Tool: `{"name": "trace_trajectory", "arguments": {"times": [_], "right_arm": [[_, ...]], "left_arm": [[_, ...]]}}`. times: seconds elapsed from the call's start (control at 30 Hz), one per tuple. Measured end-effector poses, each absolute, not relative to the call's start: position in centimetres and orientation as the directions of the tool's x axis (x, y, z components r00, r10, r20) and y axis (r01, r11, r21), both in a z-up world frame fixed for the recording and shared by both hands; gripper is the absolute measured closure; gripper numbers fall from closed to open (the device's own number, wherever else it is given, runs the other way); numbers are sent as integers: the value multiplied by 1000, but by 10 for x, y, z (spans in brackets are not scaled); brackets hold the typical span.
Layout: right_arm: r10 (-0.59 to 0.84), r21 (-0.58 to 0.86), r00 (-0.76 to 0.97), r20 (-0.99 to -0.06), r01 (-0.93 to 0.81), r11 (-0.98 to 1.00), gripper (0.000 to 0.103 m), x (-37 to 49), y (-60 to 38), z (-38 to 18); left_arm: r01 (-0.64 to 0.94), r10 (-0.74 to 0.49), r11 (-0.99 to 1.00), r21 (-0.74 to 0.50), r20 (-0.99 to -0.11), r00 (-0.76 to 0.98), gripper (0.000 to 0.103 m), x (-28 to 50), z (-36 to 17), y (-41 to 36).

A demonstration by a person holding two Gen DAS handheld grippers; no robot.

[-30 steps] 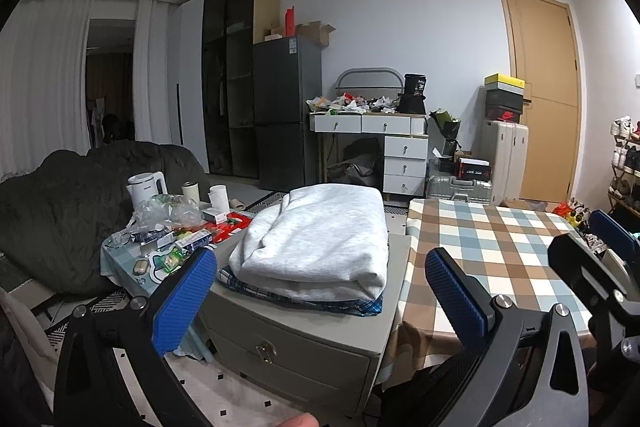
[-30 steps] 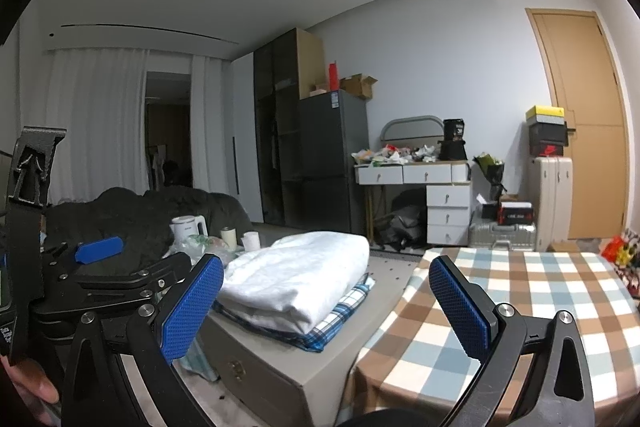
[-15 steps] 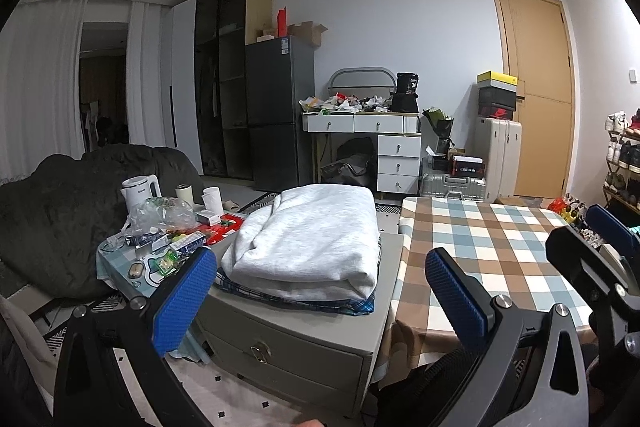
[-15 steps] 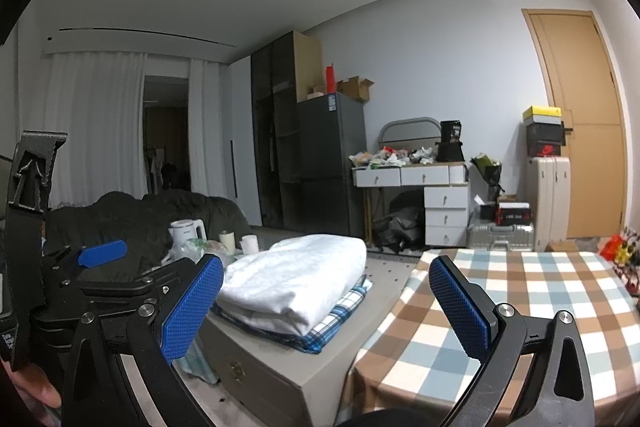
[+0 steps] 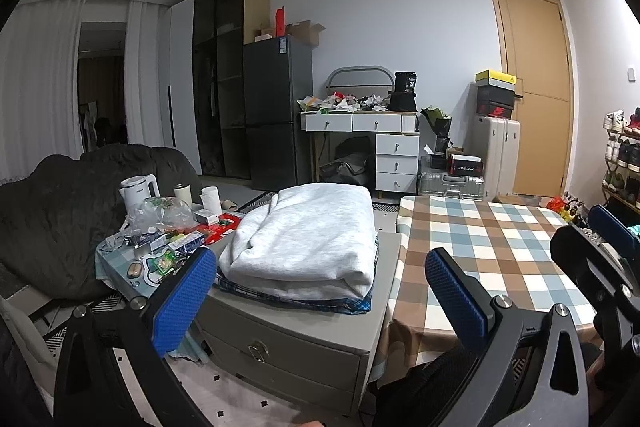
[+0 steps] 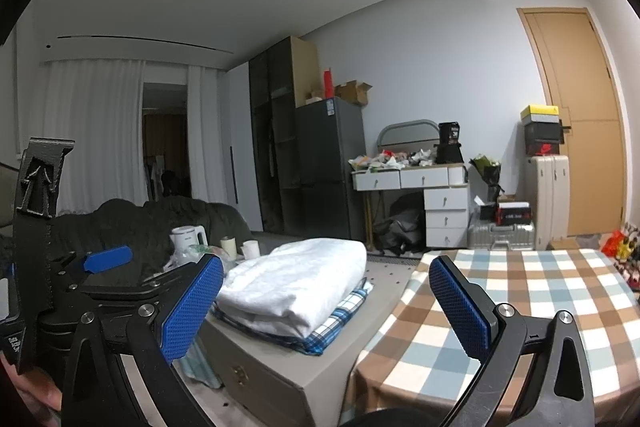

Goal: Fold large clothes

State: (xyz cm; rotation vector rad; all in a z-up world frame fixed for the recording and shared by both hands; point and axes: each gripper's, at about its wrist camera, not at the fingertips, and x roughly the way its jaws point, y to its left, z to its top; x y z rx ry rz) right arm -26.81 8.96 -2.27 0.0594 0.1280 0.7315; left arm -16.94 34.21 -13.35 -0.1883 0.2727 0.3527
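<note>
Right up close, the left gripper (image 5: 320, 295) has its two blue pads spread wide apart, and it holds nothing. The right gripper (image 6: 326, 301) is spread wide too, with nothing between its pads. Both hang in the air, not touching any cloth.

Just past them sits a grey cabinet (image 5: 304, 343) with drawers. On top of it lies a folded white garment (image 5: 308, 239), thick and soft. It rests on a folded blue plaid cloth (image 5: 352, 305) that peeks out underneath.

Beside the cabinet, on the right, is a table with a checked tablecloth (image 5: 492, 251) in brown, blue and white. On the left is a small messy table with a white kettle (image 5: 138, 191) and cups.

Farther back stand a dark fridge (image 5: 278, 111), a white desk (image 5: 376, 143) piled with stuff, and a tan door (image 5: 534, 91).
</note>
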Motion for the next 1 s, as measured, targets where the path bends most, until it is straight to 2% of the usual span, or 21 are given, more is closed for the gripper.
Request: {"name": "trace_trajectory", "arguments": {"times": [1.0], "right_arm": [[681,102,724,-111,-674,732,0,-271,90,-25]], "left_arm": [[-338,291,931,-137,-278,915,1,-166,-133,331]]}}
